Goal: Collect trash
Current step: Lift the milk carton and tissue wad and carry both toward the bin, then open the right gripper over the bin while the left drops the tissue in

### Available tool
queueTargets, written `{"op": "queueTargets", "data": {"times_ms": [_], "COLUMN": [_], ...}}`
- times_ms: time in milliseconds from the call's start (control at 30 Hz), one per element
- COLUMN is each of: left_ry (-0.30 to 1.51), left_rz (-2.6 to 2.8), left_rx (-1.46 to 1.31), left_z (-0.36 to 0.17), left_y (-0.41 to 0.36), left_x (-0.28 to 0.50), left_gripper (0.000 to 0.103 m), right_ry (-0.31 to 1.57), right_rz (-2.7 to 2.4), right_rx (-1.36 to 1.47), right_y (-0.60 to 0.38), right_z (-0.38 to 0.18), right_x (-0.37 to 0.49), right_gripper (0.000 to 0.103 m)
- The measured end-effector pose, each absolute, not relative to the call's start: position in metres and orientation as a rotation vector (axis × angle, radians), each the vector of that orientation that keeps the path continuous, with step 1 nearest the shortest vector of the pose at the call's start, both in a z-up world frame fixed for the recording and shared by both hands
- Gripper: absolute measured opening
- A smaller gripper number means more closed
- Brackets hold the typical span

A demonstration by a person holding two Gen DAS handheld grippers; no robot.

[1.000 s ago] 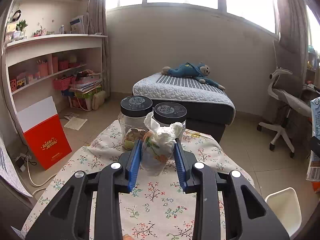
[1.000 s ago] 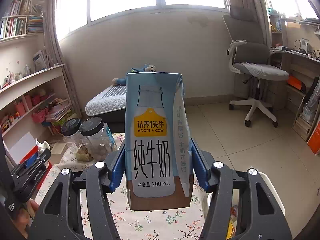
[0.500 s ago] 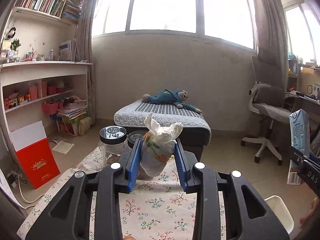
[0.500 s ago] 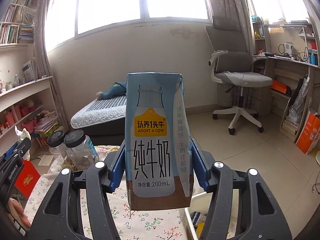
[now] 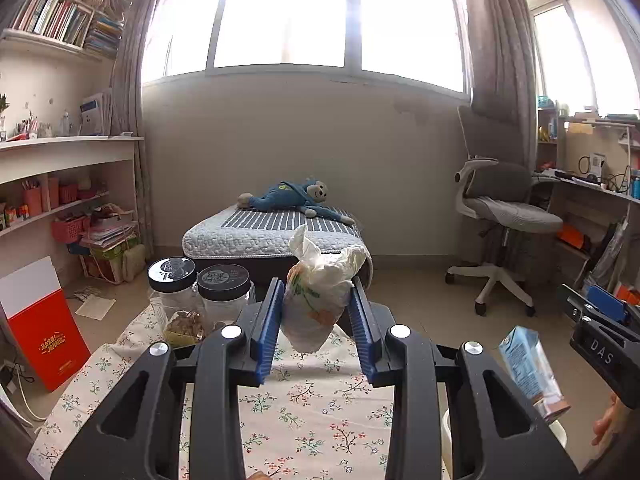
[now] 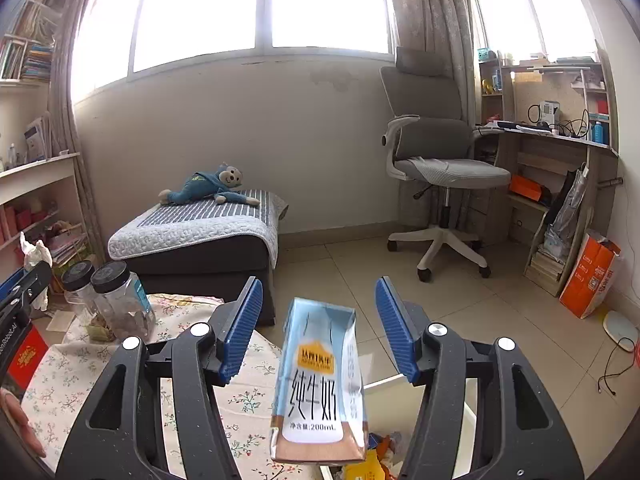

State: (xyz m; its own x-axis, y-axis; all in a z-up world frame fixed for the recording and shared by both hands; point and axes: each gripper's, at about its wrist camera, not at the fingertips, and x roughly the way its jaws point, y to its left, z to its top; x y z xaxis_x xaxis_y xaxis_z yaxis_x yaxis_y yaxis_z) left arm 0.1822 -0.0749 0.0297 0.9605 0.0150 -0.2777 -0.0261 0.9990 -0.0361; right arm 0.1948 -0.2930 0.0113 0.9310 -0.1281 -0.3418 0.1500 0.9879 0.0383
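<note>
My left gripper is shut on a crumpled white tissue wad with a floral print, held above the flowered tablecloth. My right gripper is open. The light-blue 200 mL milk carton hangs free between and below its jaws, tilted, over the white trash bin, which holds coloured trash. The carton also shows at the right of the left wrist view, falling beside the right gripper.
Two black-lidded clear jars stand at the table's far left. Beyond are a low bed with a blue plush monkey, an office chair, shelves on the left and a desk on the right.
My right gripper has opened and let go of the milk carton, which now drops toward the bin. Both grippers have swung right. The left gripper still holds the tissue.
</note>
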Motion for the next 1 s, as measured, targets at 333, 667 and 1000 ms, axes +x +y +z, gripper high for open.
{"op": "queueTargets", "data": {"times_ms": [333, 667, 1000], "left_ry": [0.303, 0.383, 0.463], "left_rz": [-0.055, -0.237, -0.399], "left_rx": [-0.019, 0.025, 0.027], "left_z": [0.025, 0.006, 0.002], "left_y": [-0.104, -0.194, -0.281], "left_x": [0.185, 0.197, 0.211], "left_gripper": [0.034, 0.034, 0.034], "right_ry": [0.394, 0.387, 0.319], "right_rz": [-0.250, -0.391, -0.570], "right_rx": [0.123, 0.175, 0.255], "right_y": [-0.344, -0.397, -0.454], "right_z": [0.000, -0.005, -0.001], "right_x": [0.195, 0.174, 0.140], "right_gripper": [0.054, 0.075, 0.096]}}
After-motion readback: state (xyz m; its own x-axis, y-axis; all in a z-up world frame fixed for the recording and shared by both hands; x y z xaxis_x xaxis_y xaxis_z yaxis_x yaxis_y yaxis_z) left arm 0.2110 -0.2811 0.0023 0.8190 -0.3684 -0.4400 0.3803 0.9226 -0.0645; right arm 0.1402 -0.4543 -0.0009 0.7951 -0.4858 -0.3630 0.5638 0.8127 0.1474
